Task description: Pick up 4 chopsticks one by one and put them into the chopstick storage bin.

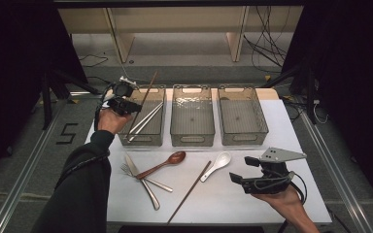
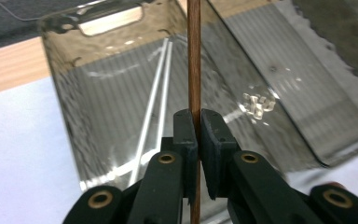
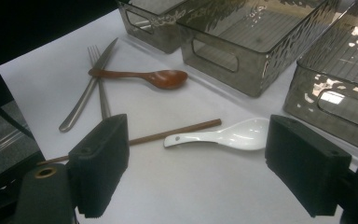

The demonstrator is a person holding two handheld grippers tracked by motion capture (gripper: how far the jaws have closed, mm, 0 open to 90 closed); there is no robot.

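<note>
My left bin [image 1: 142, 127] sits at the table's far side, silver chopsticks [image 1: 145, 121] already inside (two of them), and my left gripper [image 2: 198, 122] clamps a brown chopstick [image 2: 194, 56] upright above it; my right gripper [image 3: 196, 163] hangs wide open over the white spoon [image 3: 223, 136]

Dim room around a lit white table

The white table [image 1: 272, 194] stands on a grey floor [image 1: 24, 160]. Beyond its far edge a pale wooden shelf frame [image 1: 175, 29] rises, with black cables [image 1: 267, 46] trailing beside it. Left of the table, a "5" mark [image 1: 67, 133] lies on the floor. Dark curtains [image 1: 354, 73] flank both sides.
</note>
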